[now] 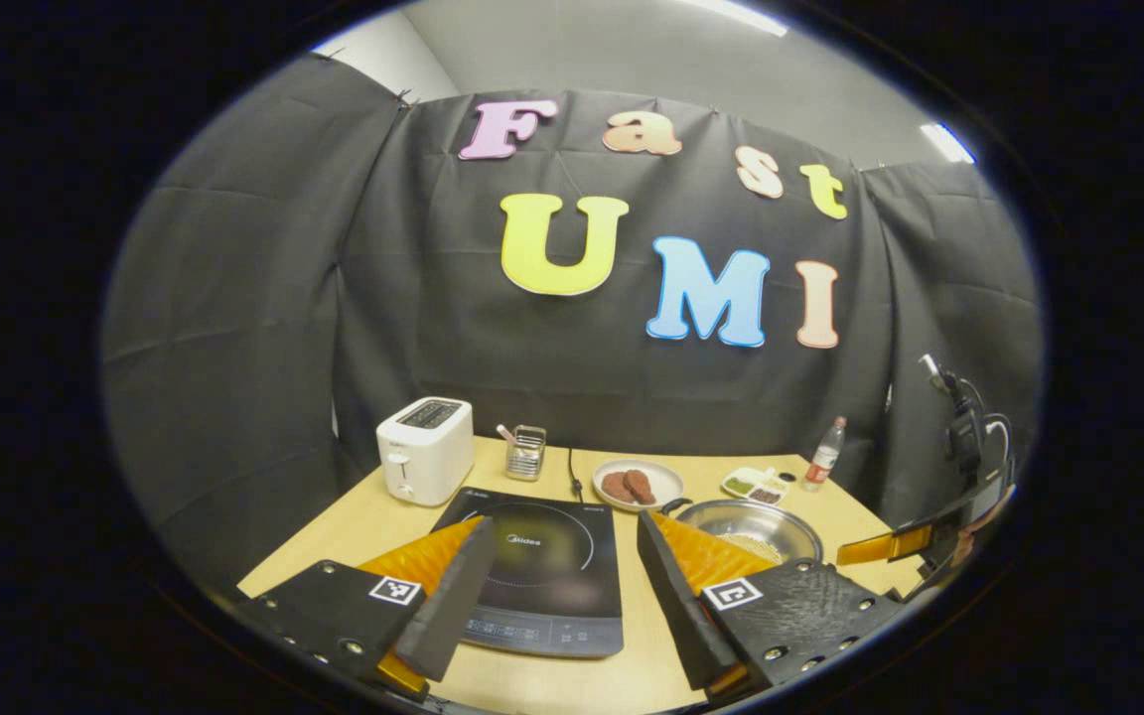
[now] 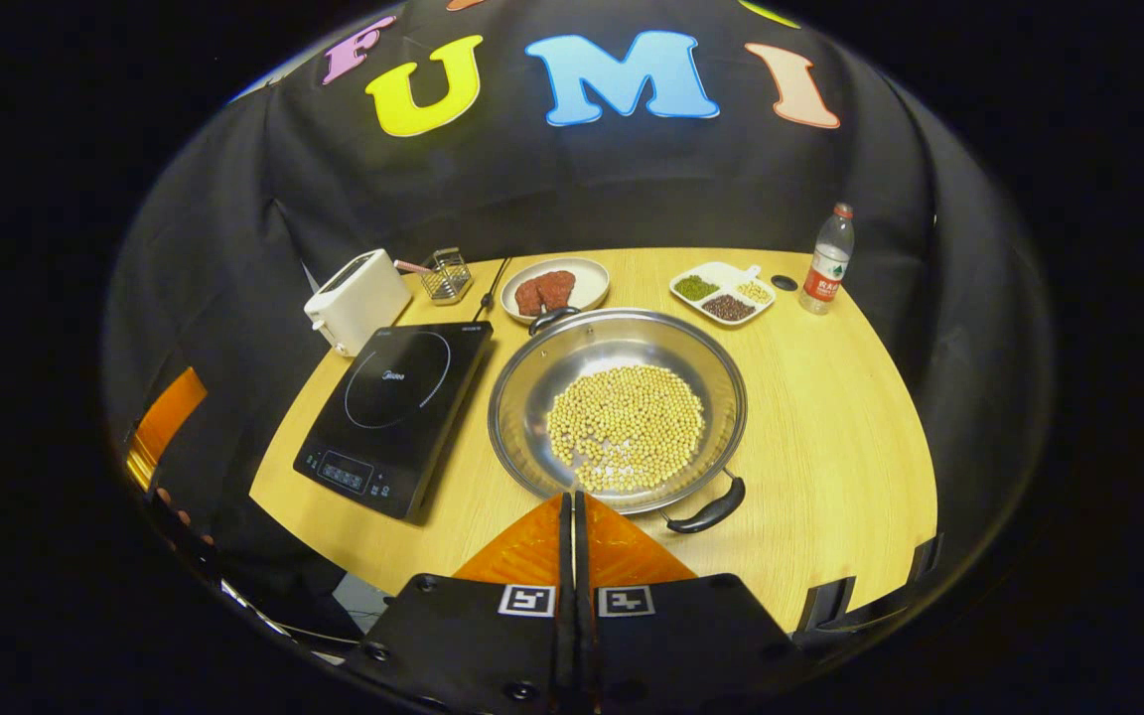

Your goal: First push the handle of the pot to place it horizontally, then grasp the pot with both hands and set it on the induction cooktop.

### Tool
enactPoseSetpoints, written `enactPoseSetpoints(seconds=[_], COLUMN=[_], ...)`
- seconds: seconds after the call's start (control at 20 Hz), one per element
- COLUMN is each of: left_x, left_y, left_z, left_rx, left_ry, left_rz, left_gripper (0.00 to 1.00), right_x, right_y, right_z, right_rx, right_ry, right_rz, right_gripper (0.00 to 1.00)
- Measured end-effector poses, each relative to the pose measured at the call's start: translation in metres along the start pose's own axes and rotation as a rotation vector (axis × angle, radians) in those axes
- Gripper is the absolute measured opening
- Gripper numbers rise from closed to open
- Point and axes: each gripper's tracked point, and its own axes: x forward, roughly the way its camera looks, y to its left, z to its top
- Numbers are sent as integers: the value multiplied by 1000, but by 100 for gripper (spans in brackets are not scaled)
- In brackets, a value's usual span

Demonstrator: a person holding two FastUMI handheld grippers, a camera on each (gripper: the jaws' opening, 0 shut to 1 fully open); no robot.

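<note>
Your pot [image 2: 618,412] sits on the desk [image 2: 830,417] just right of the induction cooktop [image 2: 398,412], untouched.
Your right hand-held gripper [image 2: 572,511] is pressed together, empty, at the pot's near rim, its near handle [image 2: 706,511] just to the right. Your left hand-held gripper [image 1: 562,556] is spread above the cooktop. Bare desk lies right of the pot; a plate [image 2: 557,286], toaster [image 2: 356,298], divided dish [image 2: 724,291] and bottle [image 2: 827,260] line the far edge.

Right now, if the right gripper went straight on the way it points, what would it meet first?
Likely the near rim of the round steel pot of pale beans; the right gripper, shut, points at it. Depth is unclear.
</note>
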Motion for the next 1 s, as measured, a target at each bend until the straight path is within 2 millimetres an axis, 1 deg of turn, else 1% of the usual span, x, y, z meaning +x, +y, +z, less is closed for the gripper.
enactPoseSetpoints(seconds=[0.1,0.2,0.25,0.3,0.35,0.4,0.5,0.6,0.7,0.9,1.0], left_x=[1,1,1,2,3,5,9,10,12,8,8], left_y=[-1,-3,-6,-12,-17,-22,-34,-46,-56,-73,-82], left_z=[-1,0,2,5,5,4,4,8,7,11,11], left_rx=[15,18,10,-1,-7,-6,14,31,40,65,80], left_ry=[13,20,18,18,19,24,38,36,41,43,48], left_rz=[12,38,43,46,50,52,56,52,53,70,73], left_gripper=[87,87,87,87,87,87,87,87,87,87,87], right_x=[10,18,23,27,31,36,44,51,57,70,76], right_y=[-6,-10,-13,-17,-22,-25,-30,-33,-35,-41,-47], right_z=[-10,-22,-27,-32,-37,-43,-51,-57,-63,-66,-67], right_rx=[-16,-19,-16,-15,-18,-22,-34,-47,-55,-73,-84], right_ry=[29,69,89,106,125,146,181,207,233,263,273], right_rz=[-5,7,12,15,18,23,33,47,63,71,65], right_gripper=[0,0,2,0,0,2,2,2,2,2,2])
